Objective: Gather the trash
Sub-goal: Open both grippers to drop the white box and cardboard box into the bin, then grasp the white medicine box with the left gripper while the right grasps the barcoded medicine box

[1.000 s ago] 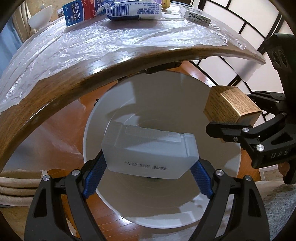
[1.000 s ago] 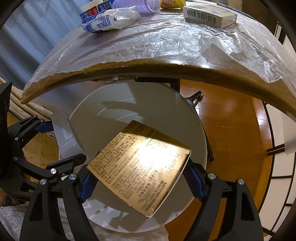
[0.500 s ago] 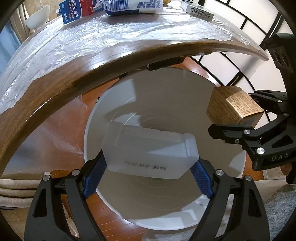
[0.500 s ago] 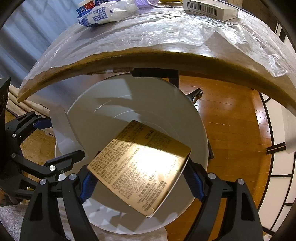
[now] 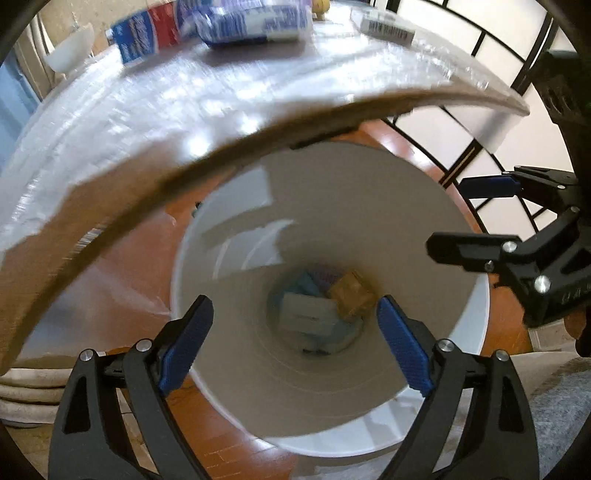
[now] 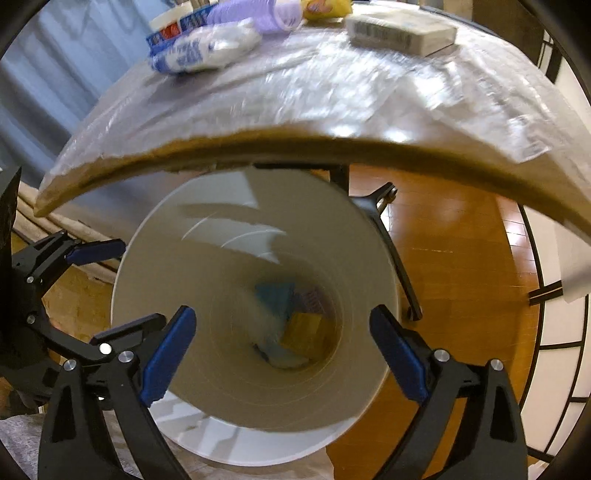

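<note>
both boxes have dropped: a second ago the left gripper [image 5: 293,341] clamped a white box [image 5: 308,314] and the right gripper [image 6: 280,354] a gold box [image 6: 304,328]; now both stand wide apart and empty over the white bin [image 5: 476,332], with the boxes lying at its bottom among blue and purple scraps. more trash waits on the plastic-covered table [image 6: 332,96]: a blue-and-white pouch [image 6: 203,50], a purple cup [image 6: 258,16] and a barcode box [image 6: 400,31]. these look light; the pouch is soft and should be pinched mid-body, the box is stiff, best taken across its short sides. blur leaves the print unreadable, apart from the barcode, probably.
</note>
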Demonstrator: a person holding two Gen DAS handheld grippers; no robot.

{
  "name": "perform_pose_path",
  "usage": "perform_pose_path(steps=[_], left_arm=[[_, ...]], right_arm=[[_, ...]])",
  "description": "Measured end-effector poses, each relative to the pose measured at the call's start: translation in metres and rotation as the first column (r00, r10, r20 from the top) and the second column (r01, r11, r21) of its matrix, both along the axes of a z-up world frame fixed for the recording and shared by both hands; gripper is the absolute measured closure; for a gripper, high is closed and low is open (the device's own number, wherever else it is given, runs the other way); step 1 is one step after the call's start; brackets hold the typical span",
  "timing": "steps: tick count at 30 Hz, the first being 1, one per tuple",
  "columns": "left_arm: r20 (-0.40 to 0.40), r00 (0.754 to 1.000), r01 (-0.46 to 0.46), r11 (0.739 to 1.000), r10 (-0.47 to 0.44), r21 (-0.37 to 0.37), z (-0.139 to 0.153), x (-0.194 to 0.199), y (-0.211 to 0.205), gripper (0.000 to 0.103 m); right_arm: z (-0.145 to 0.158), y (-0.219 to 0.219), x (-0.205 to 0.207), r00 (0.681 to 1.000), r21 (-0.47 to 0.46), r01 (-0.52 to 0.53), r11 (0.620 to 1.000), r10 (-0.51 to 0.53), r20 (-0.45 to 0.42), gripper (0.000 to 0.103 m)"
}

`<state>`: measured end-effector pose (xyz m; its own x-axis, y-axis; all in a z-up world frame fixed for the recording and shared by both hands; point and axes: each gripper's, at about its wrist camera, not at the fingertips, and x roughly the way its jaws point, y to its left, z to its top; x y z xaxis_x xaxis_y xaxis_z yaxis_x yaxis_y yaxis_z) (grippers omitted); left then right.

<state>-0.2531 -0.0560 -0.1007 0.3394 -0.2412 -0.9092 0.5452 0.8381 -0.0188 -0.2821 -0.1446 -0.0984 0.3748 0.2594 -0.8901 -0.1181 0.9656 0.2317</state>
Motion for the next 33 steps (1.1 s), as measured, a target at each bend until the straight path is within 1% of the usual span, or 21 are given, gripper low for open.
perform_pose_path(steps=[2, 3, 6, 8, 9, 10, 12, 14, 17, 19, 21, 24, 27, 29, 31, 33], left_arm=[[0.039, 0.999, -0.017, 1.000, 0.018, -0.008, 0.013, -0.002, 0.005, 0.012], [0.059, 0.998, -0.022, 0.999, 0.024, -0.028, 0.021, -0.003, 0.008, 0.012], [0.108, 0.993, -0.032, 0.993, 0.044, -0.114, 0.053, -0.005, 0.018, 0.011], [0.144, 0.988, -0.031, 0.983, 0.057, -0.180, 0.077, -0.001, 0.027, 0.011], [0.176, 0.982, -0.030, 0.976, 0.069, -0.216, 0.092, 0.001, 0.032, 0.005], [0.210, 0.974, -0.033, 0.971, 0.084, -0.237, 0.103, 0.004, 0.035, 0.002], [0.266, 0.957, -0.044, 0.965, 0.115, -0.257, 0.120, 0.013, 0.039, 0.002], [0.297, 0.946, -0.053, 0.965, 0.131, -0.257, 0.129, 0.029, 0.042, 0.002], [0.344, 0.926, -0.083, 0.973, 0.156, -0.217, 0.135, 0.062, 0.042, 0.002], [0.365, 0.918, -0.088, 0.978, 0.153, -0.189, 0.133, 0.082, 0.039, 0.002], [0.361, 0.922, -0.077, 0.981, 0.138, -0.178, 0.131, 0.101, 0.038, 0.002], [0.326, 0.940, -0.053, 0.986, 0.104, -0.161, 0.127, 0.131, 0.032, 0.002], [0.313, 0.947, -0.042, 0.992, 0.079, -0.121, 0.118, 0.152, 0.026, 0.002], [0.316, 0.947, -0.035, 0.995, 0.064, -0.094, 0.113, 0.164, 0.022, 0.002], [0.307, 0.951, -0.025, 0.997, 0.048, -0.078, 0.108, 0.174, 0.018, 0.002], [0.290, 0.956, -0.020, 0.997, 0.040, -0.070, 0.102, 0.184, 0.015, 0.002]], right_arm=[[0.013, -0.006, -0.005, 0.999, 0.004, 0.010, 1.000, -0.010, 0.039, 0.010], [0.018, -0.008, -0.006, 0.998, 0.004, 0.012, 1.000, -0.012, 0.053, 0.010], [0.043, -0.017, -0.008, 0.991, -0.006, 0.023, 1.000, -0.022, 0.130, 0.010], [0.061, -0.022, -0.008, 0.981, -0.017, 0.038, 0.999, -0.034, 0.189, 0.009], [0.068, -0.025, -0.007, 0.976, -0.024, 0.048, 0.999, -0.042, 0.212, 0.009], [0.076, -0.028, -0.002, 0.969, -0.034, 0.066, 0.997, -0.056, 0.240, 0.007], [0.086, -0.035, 0.005, 0.958, -0.041, 0.095, 0.995, -0.081, 0.274, 0.005], [0.091, -0.044, 0.023, 0.950, -0.051, 0.140, 0.989, -0.119, 0.289, 0.005], [0.089, -0.055, 0.048, 0.943, -0.073, 0.199, 0.977, -0.171, 0.286, 0.005], [0.090, -0.062, 0.068, 0.938, -0.062, 0.239, 0.969, -0.214, 0.274, 0.005], [0.087, -0.069, 0.090, 0.933, -0.040, 0.271, 0.962, -0.252, 0.256, 0.005], [0.082, -0.067, 0.110, 0.930, -0.043, 0.290, 0.956, -0.270, 0.251, 0.005], [0.075, -0.061, 0.132, 0.933, -0.079, 0.290, 0.954, -0.264, 0.246, 0.005], [0.071, -0.058, 0.145, 0.937, -0.100, 0.284, 0.954, -0.254, 0.241, 0.005], [0.069, -0.055, 0.149, 0.940, -0.112, 0.277, 0.954, -0.245, 0.238, 0.005], [0.068, -0.052, 0.152, 0.942, -0.135, 0.267, 0.954, -0.228, 0.248, 0.008]])
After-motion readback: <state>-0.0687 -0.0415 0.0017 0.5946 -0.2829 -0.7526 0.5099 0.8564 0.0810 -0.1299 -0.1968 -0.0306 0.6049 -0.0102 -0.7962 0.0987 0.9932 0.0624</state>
